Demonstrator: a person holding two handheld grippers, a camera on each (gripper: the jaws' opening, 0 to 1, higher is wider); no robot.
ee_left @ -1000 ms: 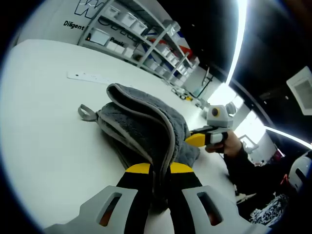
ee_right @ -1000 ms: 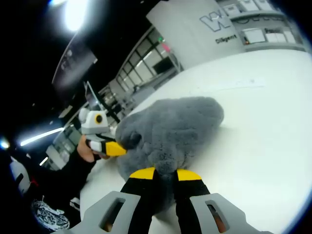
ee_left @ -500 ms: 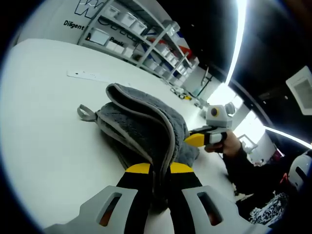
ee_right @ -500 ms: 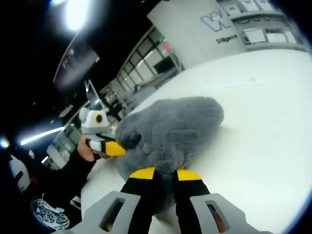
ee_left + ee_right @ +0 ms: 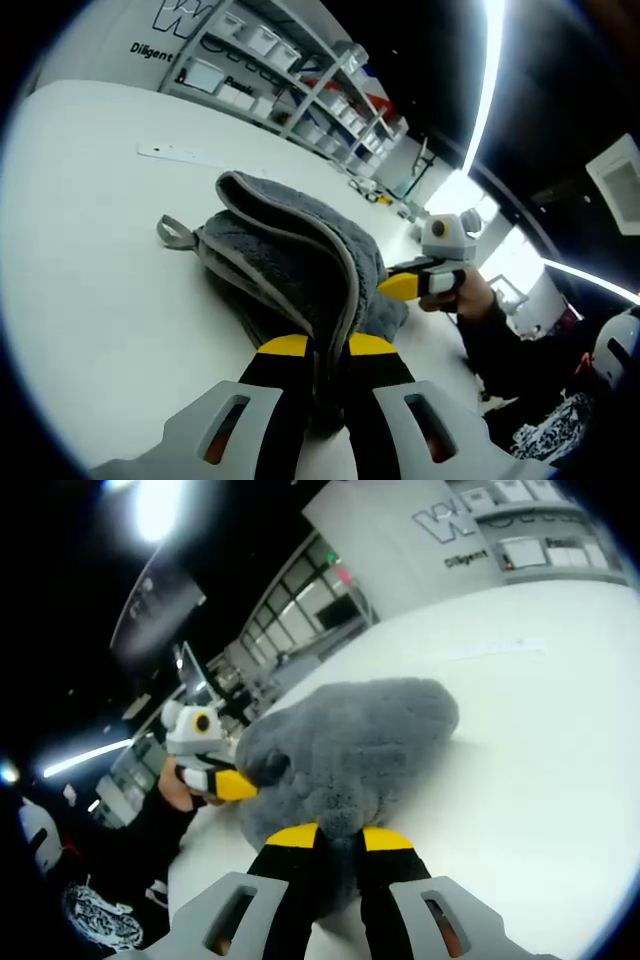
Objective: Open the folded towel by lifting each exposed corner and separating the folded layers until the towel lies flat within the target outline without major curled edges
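A grey fluffy towel (image 5: pixel 290 260) lies folded in layers on the white table (image 5: pixel 90 260), a small hanging loop (image 5: pixel 172 232) sticking out at its left. My left gripper (image 5: pixel 328 352) is shut on the towel's near edge, with the piped hem running up between the yellow-tipped jaws. In the right gripper view the towel (image 5: pixel 360 745) bulges upward and my right gripper (image 5: pixel 338 838) is shut on its near edge. Each view shows the other gripper at the towel's far side: the right gripper (image 5: pixel 412 286) and the left gripper (image 5: pixel 232 785), each held by a hand.
A white strip (image 5: pixel 185 157) lies on the table beyond the towel. Shelving with white bins (image 5: pixel 290 70) stands behind the table. A person's dark sleeve (image 5: pixel 510 345) is at the right. Bare tabletop (image 5: pixel 540 750) spreads around the towel.
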